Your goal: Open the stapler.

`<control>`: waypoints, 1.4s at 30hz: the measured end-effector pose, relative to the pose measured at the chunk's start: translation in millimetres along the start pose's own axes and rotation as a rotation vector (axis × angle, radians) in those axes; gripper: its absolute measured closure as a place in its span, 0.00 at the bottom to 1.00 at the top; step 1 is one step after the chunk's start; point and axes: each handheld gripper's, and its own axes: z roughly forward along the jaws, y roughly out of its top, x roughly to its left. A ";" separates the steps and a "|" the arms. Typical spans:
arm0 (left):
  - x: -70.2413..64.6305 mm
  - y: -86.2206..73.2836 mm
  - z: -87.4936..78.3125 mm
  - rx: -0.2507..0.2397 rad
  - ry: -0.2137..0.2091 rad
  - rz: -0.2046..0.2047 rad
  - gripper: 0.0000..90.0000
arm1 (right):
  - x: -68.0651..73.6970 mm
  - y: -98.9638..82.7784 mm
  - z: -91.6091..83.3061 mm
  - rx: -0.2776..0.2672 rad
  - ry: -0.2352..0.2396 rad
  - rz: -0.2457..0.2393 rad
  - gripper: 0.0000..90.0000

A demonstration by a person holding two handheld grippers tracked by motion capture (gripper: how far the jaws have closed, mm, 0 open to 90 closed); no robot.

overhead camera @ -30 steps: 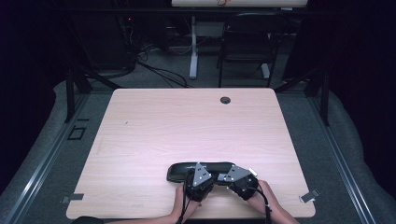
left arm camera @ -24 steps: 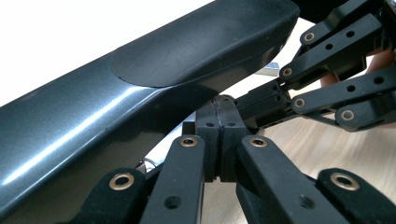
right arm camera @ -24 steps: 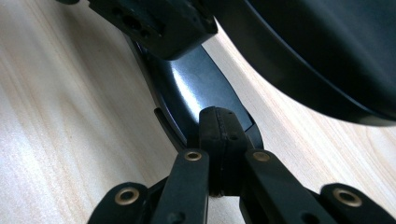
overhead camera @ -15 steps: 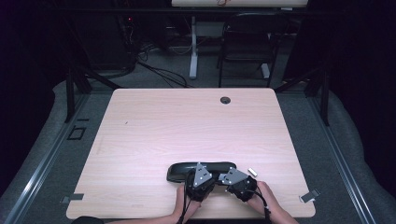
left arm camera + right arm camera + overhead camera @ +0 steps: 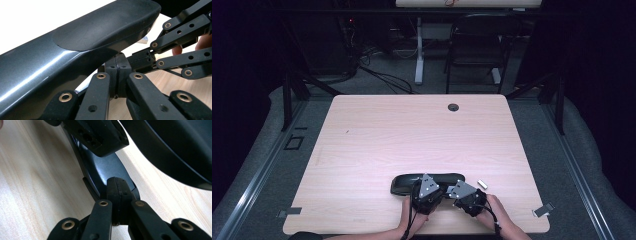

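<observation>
Left gripper: jaws fully closed, pads pressed together with nothing between them, tips tucked under the near edge of the black case. In the left gripper view the case fills the upper left, a long dark glossy shell with a matte inset on top.

Right gripper: jaws likewise closed pad to pad on nothing, tips resting against a thin dark part at the case's near edge; whether that part is a lip or a flap cannot be told.

Case lies lengthwise near the front edge of the table, just ahead of both hands.

Step in hand, as judged: getting set at the case, probably to pry or lift it. No grip on it yet. The next move calls for opening one pair of jaws and taking hold of the rim while the other steadies the shell.

Around: small pale block just right of the case; round grommet at the far edge, well apart. The two grippers crowd each other closely.
</observation>
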 end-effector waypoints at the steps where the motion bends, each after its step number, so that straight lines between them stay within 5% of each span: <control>1: -0.4 0.0 0.0 0.001 0.004 -0.002 1.00 | -0.6 -0.2 0.0 -0.001 0.005 0.004 1.00; 18: -3.9 -0.1 -1.6 -0.002 0.027 0.044 1.00 | -1.0 -0.8 0.2 -0.006 0.008 0.014 1.00; 21: -1.8 3.5 -5.4 -0.083 0.069 0.069 1.00 | -1.5 -0.6 0.1 -0.001 0.012 0.016 1.00; 24: 0.6 16.4 -12.4 -0.132 0.063 0.088 1.00 | -1.1 -0.4 0.1 -0.007 0.007 0.008 1.00; 31: 1.1 12.9 -10.9 -0.103 0.054 0.052 1.00 | 0.9 0.9 -0.1 0.006 0.000 -0.014 1.00; 42: -1.1 18.1 -17.2 -0.126 0.047 0.053 1.00 | -0.3 0.0 0.6 -0.007 0.011 -0.003 1.00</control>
